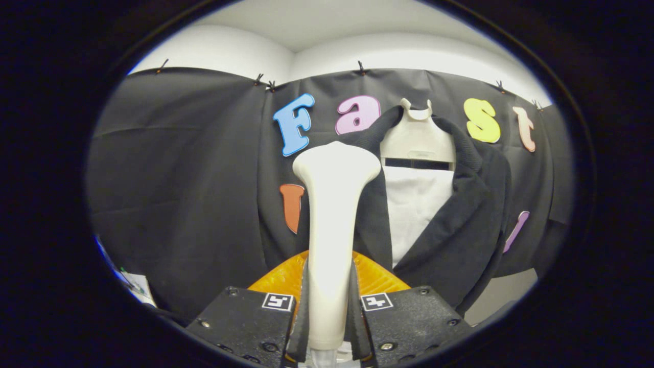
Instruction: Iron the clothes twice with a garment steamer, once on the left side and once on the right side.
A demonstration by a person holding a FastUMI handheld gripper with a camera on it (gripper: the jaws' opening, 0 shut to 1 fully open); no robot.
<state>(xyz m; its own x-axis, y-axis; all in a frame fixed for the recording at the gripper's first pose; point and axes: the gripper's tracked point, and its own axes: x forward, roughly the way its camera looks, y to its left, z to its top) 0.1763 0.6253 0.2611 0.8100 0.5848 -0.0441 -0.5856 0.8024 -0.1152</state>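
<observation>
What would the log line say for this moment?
gripper: shut on steamer | steamer head: by jacket left front | ironing contact: cannot tell

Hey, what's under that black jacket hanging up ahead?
The black jacket hangs open over a white form, bare down the middle. Its sides stay covered by cloth. The gripper holds the steamer, which hides the jacket's one front edge.

Looks like a staged recording booth: black cloth backdrop (179,179) clipped along white walls (230,53), dark jacket (460,214) on a white mannequin torso (416,199).
</observation>
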